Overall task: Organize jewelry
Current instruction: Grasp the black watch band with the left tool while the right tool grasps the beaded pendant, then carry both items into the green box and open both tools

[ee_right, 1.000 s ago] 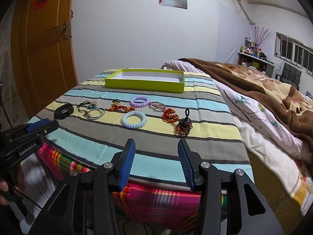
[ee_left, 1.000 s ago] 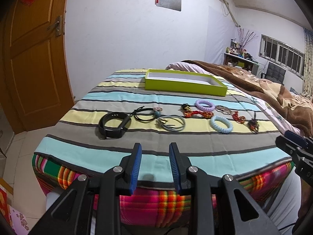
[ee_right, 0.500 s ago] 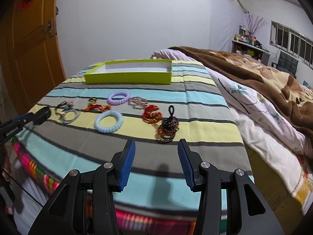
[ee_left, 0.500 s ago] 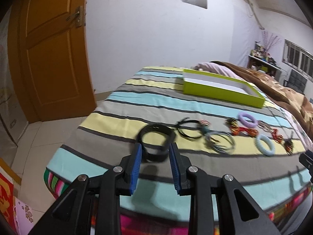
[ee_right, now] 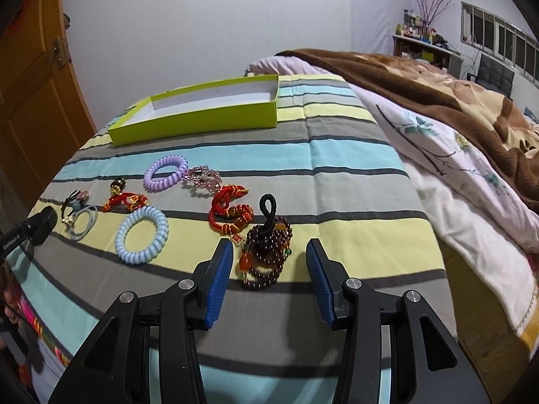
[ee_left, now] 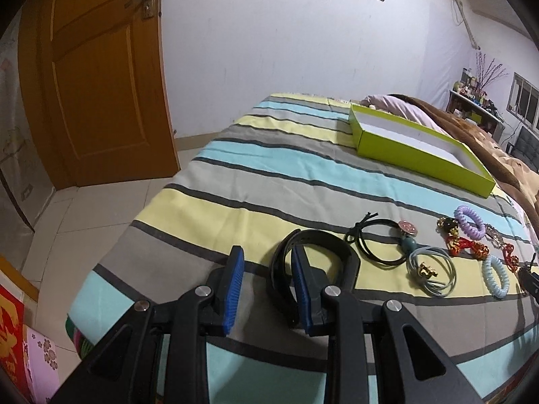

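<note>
left gripper open, straddling near side of black band on bedspread | I judge band light, springy, grab one wall | right gripper wide around bead bracelet, loose, slippery, pinch bunch | count: 2 coil ties, 1 green box, empty

Left gripper sitting low centre with fingers spread, its right finger overlapping the black wristband lying on the striped cloth, green box resting upper right, hair ties trailing toward the right edge.
</note>
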`<state>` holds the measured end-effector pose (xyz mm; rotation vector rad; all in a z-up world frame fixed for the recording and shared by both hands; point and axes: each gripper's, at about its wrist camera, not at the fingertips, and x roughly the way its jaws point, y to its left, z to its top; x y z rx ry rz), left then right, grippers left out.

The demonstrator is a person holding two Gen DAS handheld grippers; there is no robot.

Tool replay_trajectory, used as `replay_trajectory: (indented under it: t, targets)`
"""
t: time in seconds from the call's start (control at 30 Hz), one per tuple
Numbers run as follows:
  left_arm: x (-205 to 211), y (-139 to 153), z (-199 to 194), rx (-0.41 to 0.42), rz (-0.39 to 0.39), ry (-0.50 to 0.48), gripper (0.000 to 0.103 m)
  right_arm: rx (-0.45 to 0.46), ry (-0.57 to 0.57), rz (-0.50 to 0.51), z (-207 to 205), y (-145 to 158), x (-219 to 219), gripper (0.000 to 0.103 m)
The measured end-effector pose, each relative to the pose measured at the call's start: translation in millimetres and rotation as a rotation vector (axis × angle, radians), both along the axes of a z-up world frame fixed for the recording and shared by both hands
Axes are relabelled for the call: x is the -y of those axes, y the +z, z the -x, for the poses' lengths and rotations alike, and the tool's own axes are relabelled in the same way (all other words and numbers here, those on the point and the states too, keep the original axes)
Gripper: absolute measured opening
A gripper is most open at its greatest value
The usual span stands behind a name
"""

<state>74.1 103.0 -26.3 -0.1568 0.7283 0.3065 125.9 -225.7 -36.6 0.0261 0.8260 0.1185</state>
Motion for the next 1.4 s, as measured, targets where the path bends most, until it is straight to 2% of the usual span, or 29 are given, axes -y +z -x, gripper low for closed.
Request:
replay_trajectory:
  t: [0.13,0.2,0.23,0.37,0.67,0.9,1.17,1.4]
  targets:
    - [0.4,-2.9,-5.8,-0.019,-0.005,-0.008,0.03,-0.006,-0.011,0.001,-5.5,0.1,0.9,0.045]
    - [1.7,-2.8,-6.9,-0.022,-0.014,-0.01,0.03,-0.008,-0.018,0.005,-6.9,0.2,1.5,0.029]
    - [2.1,-2.8,-7.7,-0.025,-0.018,-0.012,0.029,-0.01,-0.023,0.004,-8.0,0.4,2.3,0.028]
    - [3.7,-2.4,-8.8,-0.027,-0.019,-0.025,0.015,-0.01,-0.029,-0.006,-7.3,1.0,5.0,0.026]
    - [6.4,8.3,1.1,-0.008,0.017,-0.058,0.014,0.013,-0.023,-0.016,2.0,10.6,10.3,0.025]
    - [19.9,26.0,-1.7,0.012,0.044,-0.12,0.014,0.05,0.006,-0.042,6.5,28.1,9.5,0.025]
    - [52.4,47.6,-33.0,0.04,0.006,-0.226,0.014,0.095,0.083,-0.051,-10.4,47.7,-6.2,0.025]
    - [75.8,62.6,-74.3,0.059,-0.01,-0.308,0.014,0.121,0.143,-0.034,-46.6,60.7,-23.8,0.025]
